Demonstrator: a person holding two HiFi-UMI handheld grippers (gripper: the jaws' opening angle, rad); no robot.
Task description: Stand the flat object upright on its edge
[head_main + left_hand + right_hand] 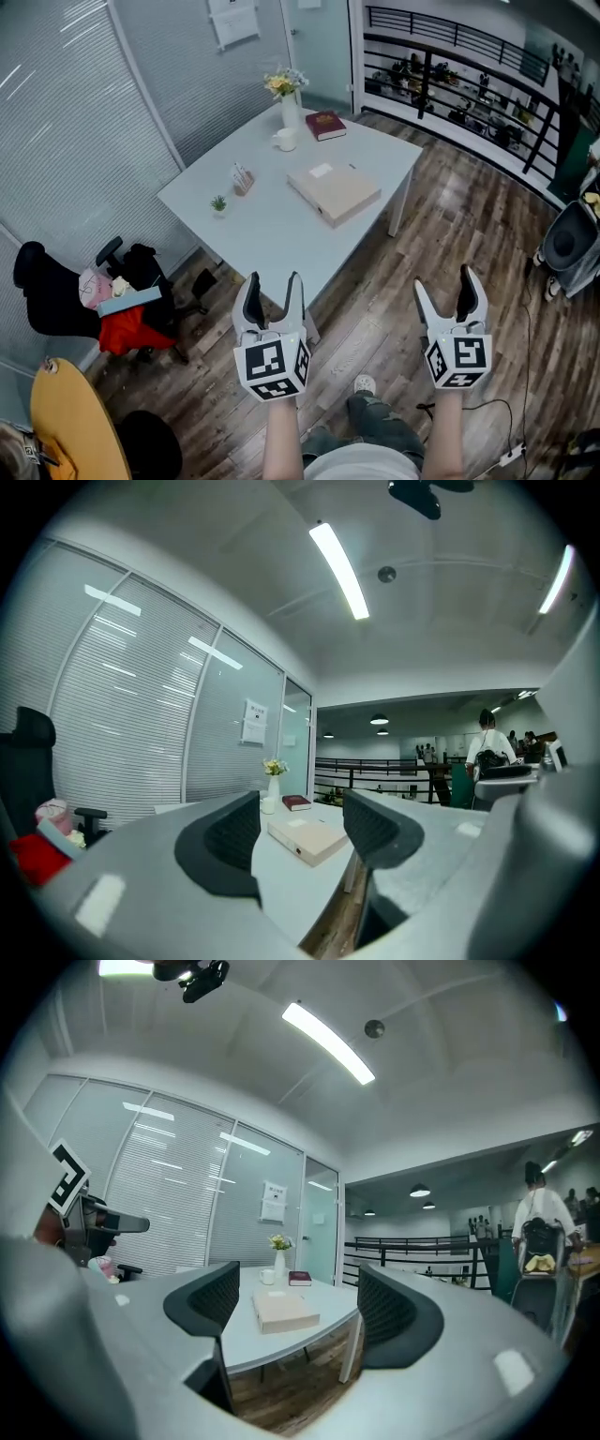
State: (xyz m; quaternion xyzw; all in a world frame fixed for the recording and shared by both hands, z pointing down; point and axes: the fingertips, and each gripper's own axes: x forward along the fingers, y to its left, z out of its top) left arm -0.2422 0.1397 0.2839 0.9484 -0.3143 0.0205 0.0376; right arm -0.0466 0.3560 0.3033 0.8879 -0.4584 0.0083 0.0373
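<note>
On the white table (pixel 267 230), near its middle and towards the right-hand edge, the flat beige box (pixel 334 191) lies on its broad face with a small white label on top, touched by neither gripper. Beyond it, at the far corner, a dark red book (pixel 325 125) lies flat beside a white vase of flowers (pixel 290 105) and a white cup (pixel 286 141). A small card stand (pixel 243 178) and a tiny potted plant (pixel 218 203) sit nearer the left edge. The left gripper (pixel 273 281) is held up at the table's near corner, its jaws wide apart with nothing between them; its own view looks through the gap to the box, which is well away. The right gripper (pixel 443 281) hangs over the wooden floor (pixel 469 225), off to the right of the table, its jaws likewise wide apart and empty. To the left of the table, a black office chair (pixel 56 295) is piled with clothes, red cloth among them.
</note>
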